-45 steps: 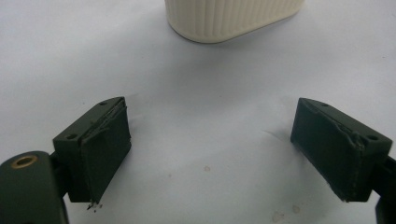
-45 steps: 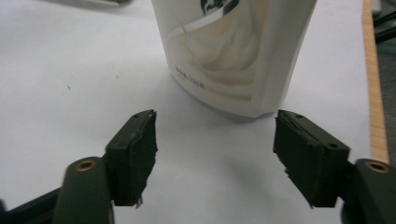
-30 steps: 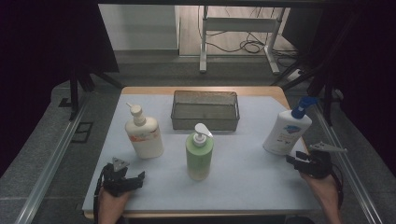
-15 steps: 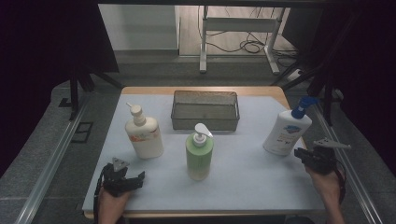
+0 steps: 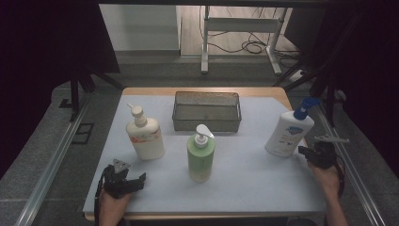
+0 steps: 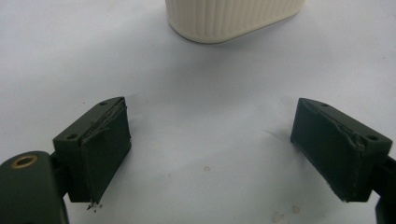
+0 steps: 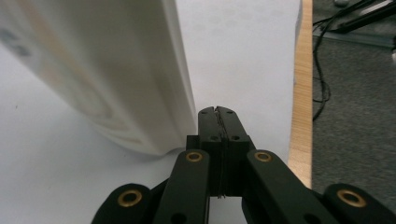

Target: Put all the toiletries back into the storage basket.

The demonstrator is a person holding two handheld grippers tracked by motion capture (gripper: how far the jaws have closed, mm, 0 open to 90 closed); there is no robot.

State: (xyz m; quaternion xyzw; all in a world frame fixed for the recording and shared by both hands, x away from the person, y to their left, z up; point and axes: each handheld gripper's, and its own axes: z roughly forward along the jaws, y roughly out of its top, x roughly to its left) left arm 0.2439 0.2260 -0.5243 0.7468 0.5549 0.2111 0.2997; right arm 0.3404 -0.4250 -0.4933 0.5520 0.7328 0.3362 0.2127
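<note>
My right gripper (image 5: pixel 306 152) sits at the table's right edge, just beside the base of a leaning white bottle with a blue pump (image 5: pixel 288 132). Seen from the right gripper view, the right gripper (image 7: pixel 218 111) is shut with nothing between its jaws, which have just been closing; the white bottle (image 7: pixel 102 74) stands close on their left, untouched. My left gripper (image 5: pixel 128 179) rests near the front left. Viewed from its own camera, the left gripper (image 6: pixel 211 106) is wide open over bare mat, and the cream pump bottle's (image 6: pixel 233 18) base stands ahead.
A cream pump bottle (image 5: pixel 145 139) stands left of centre and a green pump bottle (image 5: pixel 201 157) in the middle. A dark wire basket (image 5: pixel 207 123) sits at the back centre. The wooden table edge (image 7: pixel 301 93) runs just right of the right gripper.
The right gripper's jaws have closed from open to shut, and that hand has shifted slightly beside the white bottle. The left gripper has stayed in place.
</note>
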